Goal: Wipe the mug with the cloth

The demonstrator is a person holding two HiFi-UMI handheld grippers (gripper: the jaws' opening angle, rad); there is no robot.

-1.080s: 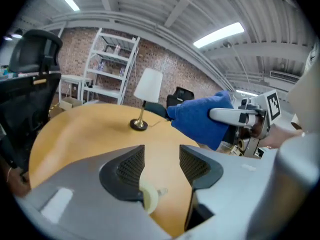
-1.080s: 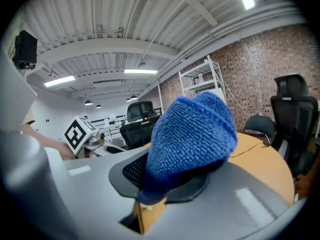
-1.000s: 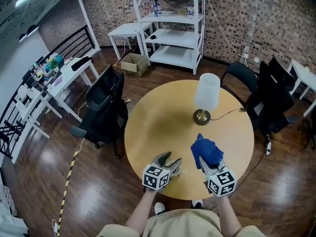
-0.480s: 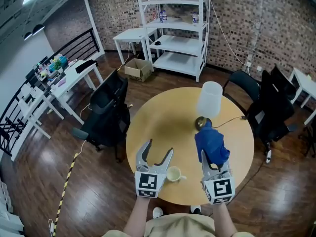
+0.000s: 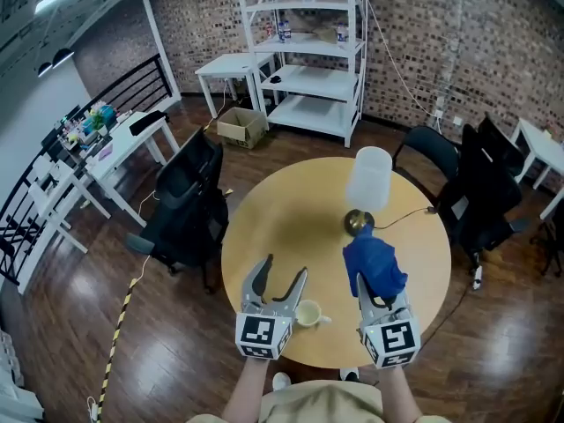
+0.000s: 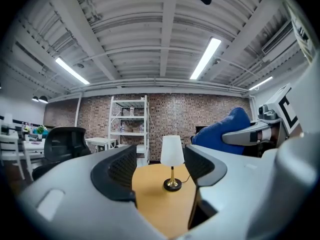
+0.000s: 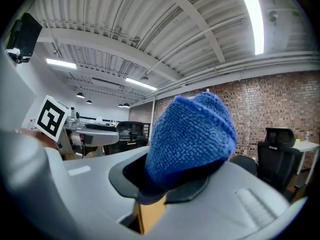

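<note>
Brick-walled room with white shelving at the back and black office chairs round a round wooden counter.

Head view:
- Count is one mug, one blue cloth, one table lamp and two grippers.
- The mug stands upright on the counter near the person's edge, mouth up, with its handle sticking out toward the right side.
- It sits between the two grippers, just beside the body of the left gripper.
- The left gripper's tips point away across the counter, so the mug lies back of them and lower, not in front.
- The right gripper is a bit further from the mug.
- My read: the left gripper is the nearer one. It has to drop and pull back, or tip down, before it can take the mug.

Left gripper view:
- The two fingers are spread wide, having just eased in a touch, with nothing between them.
- Only bare counter and the lamp show through the gap.
- No mug is in this view.
- The cloth shows off to the right, held in the other gripper.

Right gripper view:
- The fingers are clenched on the cloth, which bunches up and out past the tips and blocks most of the view ahead.
- The left gripper's marker cube shows at the left.
- No mug is here either.

Cloth and mug are well apart and not touching. Wiping isn't under way, judging by that.
</note>
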